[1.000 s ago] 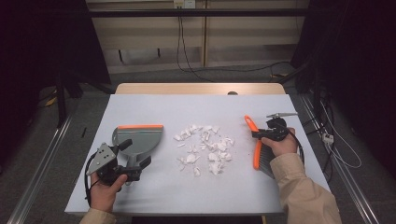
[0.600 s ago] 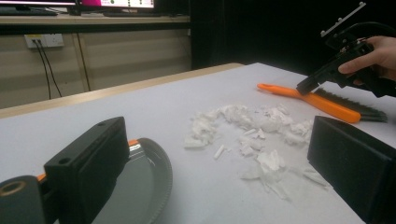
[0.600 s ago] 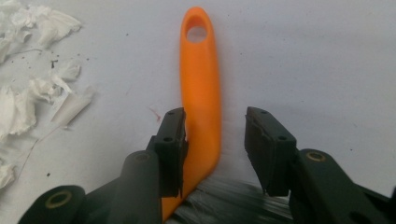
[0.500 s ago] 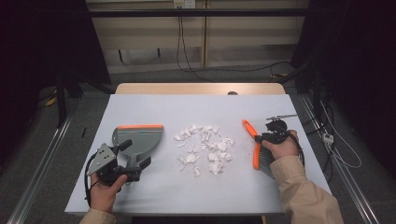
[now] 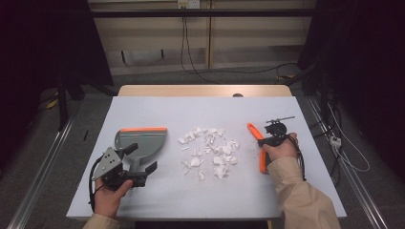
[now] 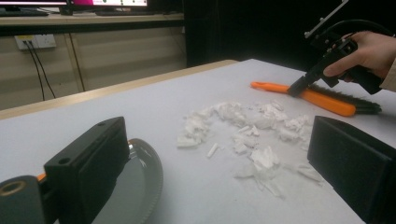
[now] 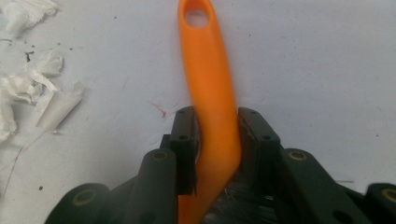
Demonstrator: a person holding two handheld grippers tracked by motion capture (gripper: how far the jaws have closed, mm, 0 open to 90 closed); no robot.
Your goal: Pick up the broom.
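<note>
Closing jaws of the right gripper now clamp the brush, bristles hidden, handle pointing toward the far edge; left gripper gapes over the dustpan.

My right gripper has just been closing — its jaws now press both sides of the orange brush handle, which they only straddled a moment ago. The brush has swung slightly on the table — its holed tip now nearer the paper scraps than a second earlier.
</note>
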